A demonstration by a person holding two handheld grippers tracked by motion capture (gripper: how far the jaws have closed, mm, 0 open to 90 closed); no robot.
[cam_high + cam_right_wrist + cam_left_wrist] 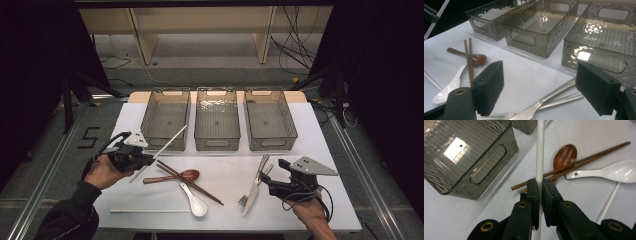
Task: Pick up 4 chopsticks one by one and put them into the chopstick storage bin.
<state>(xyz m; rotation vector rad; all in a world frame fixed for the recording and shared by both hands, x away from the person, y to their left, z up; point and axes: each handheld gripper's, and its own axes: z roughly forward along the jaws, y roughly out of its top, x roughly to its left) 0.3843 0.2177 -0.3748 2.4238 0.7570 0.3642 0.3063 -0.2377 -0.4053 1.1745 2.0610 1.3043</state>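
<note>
You had the left tool point(141, 161) clamped near one end of the white straw point(167, 144), a light, slick, easily crushed thing, while your right tool point(273, 176) stood apart.

Three bins point(217, 120) block the far edge, narrow gaps btwn them. Mid-table cluttered: chopsticks point(190, 176), brown spoon point(172, 177), white spoon point(194, 201), straw point(150, 211) at front. Fork point(250, 189) + knife point(256, 186) sit right. Bare strip btwn white spoon & fork, also along bins' front.
</note>
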